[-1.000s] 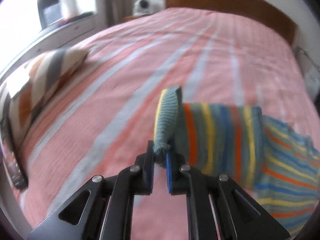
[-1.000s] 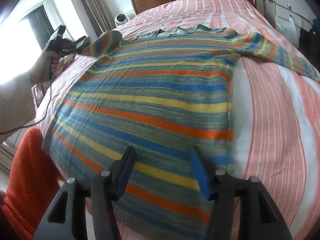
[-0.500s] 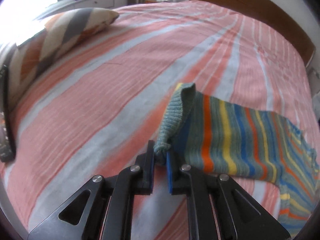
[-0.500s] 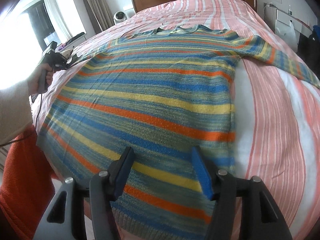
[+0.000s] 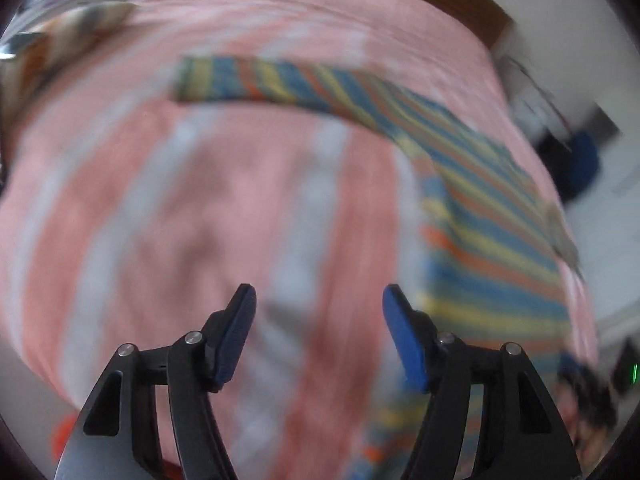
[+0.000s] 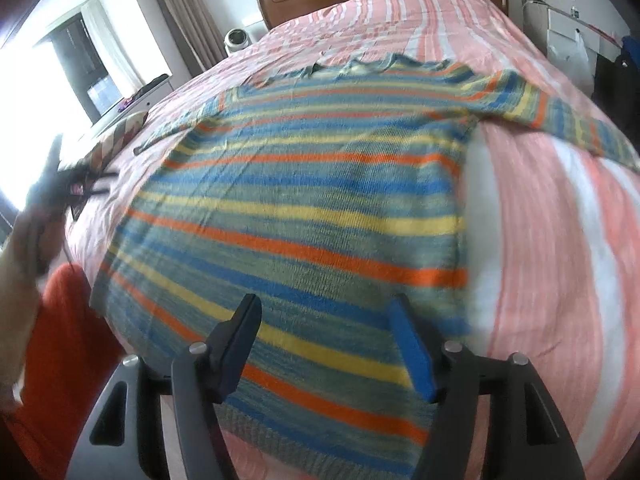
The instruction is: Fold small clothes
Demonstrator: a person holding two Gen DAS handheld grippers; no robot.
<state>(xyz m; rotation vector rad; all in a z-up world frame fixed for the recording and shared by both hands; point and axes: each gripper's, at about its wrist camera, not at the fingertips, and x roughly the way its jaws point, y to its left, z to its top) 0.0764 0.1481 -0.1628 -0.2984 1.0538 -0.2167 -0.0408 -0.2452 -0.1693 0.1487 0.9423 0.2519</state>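
Left gripper (image 5: 318,300): jaws wide apart, just been opening, nothing between them, points down at slant. View from it blurred. Right gripper (image 6: 324,316): jaws wide apart, just been opening a bit more, nothing gripped, points down at slant. Left hand (image 6: 28,236) seen blurred at left edge of right view, light sleeve (image 6: 12,312) below it.

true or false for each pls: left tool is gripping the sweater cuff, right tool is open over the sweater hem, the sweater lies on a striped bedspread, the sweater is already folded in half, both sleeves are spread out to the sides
1. The left tool grips the cuff. False: it is open and nothing is between its fingers.
2. The right tool is open over the sweater hem. True.
3. The sweater lies on a striped bedspread. True.
4. The sweater is folded in half. False: its body lies flat, unfolded.
5. Both sleeves are spread sideways. True: left sleeve, right sleeve.
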